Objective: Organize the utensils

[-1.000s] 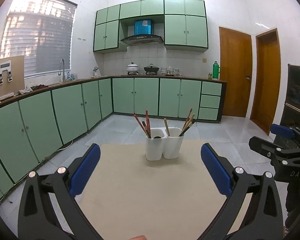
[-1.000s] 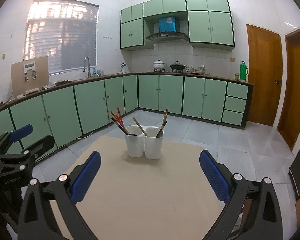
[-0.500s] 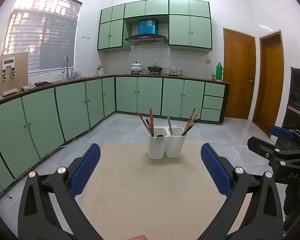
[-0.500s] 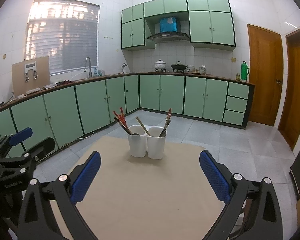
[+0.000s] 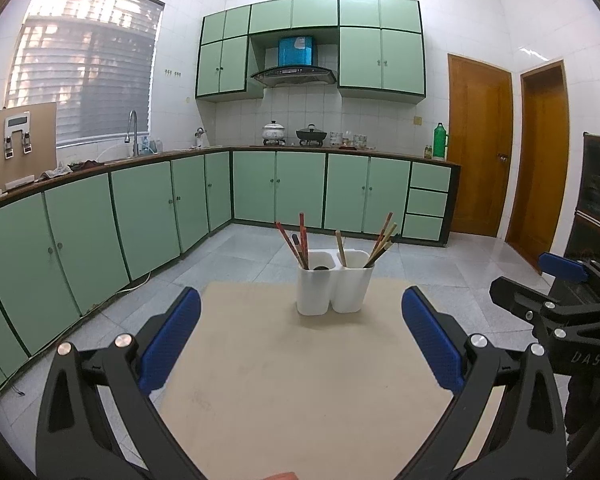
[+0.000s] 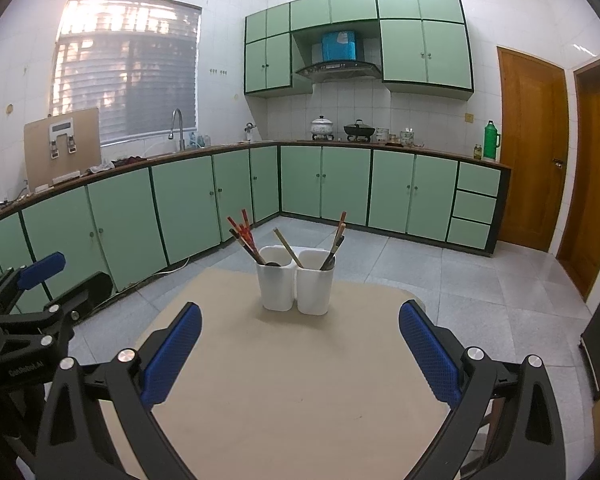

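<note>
A white two-cup utensil holder (image 5: 334, 283) stands at the far end of the beige table (image 5: 300, 380); it also shows in the right wrist view (image 6: 296, 282). Its left cup holds red and dark chopsticks (image 5: 298, 240), its right cup holds wooden and reddish ones (image 5: 380, 240). My left gripper (image 5: 300, 340) is open and empty, well short of the holder. My right gripper (image 6: 300, 344) is open and empty, also short of it. Each gripper shows at the other view's edge: the right one (image 5: 556, 304), the left one (image 6: 24, 304).
Green kitchen cabinets (image 5: 140, 216) and a counter with a sink run along the left and back. Wooden doors (image 5: 480, 148) stand at the right. Grey tile floor (image 5: 440, 276) surrounds the table.
Both views have tilted up slightly, so the holder sits a little lower in frame and closer. Both grippers stay open and empty.
</note>
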Demonstrator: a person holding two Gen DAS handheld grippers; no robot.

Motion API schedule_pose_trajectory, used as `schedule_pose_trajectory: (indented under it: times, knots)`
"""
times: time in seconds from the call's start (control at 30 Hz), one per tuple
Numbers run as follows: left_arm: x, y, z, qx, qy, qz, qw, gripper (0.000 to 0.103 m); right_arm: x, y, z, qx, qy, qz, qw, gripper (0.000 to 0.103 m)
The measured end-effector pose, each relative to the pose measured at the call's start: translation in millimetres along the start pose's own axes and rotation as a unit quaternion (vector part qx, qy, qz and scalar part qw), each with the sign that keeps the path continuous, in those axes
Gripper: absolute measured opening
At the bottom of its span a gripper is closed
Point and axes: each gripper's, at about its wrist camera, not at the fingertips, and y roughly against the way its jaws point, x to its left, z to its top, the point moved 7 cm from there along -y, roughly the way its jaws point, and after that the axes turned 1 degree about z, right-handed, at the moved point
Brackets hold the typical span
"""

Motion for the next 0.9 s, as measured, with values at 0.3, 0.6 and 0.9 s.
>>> schedule_pose_trajectory:
  times: [0.3,0.6,0.9]
  knots:
    - [-1.3,-2.2,-1.6,0.004,-0.001,-0.001,1.0000,0.098,0.8,-1.9,-1.3,0.003,0.001,0.000,1.000,0.097]
    - [-1.3,-2.6,-2.0,0.004,0.000,-0.001,1.0000,0.098,0.2,-2.1,-0.8,0.002,0.001,0.001,1.000,0.097]
    - [-1.4,-2.5,-2.0,0.004,0.000,-0.001,1.0000,0.098,0.4,-2.2,-1.1,0.003,0.001,0.001,1.000,0.097]
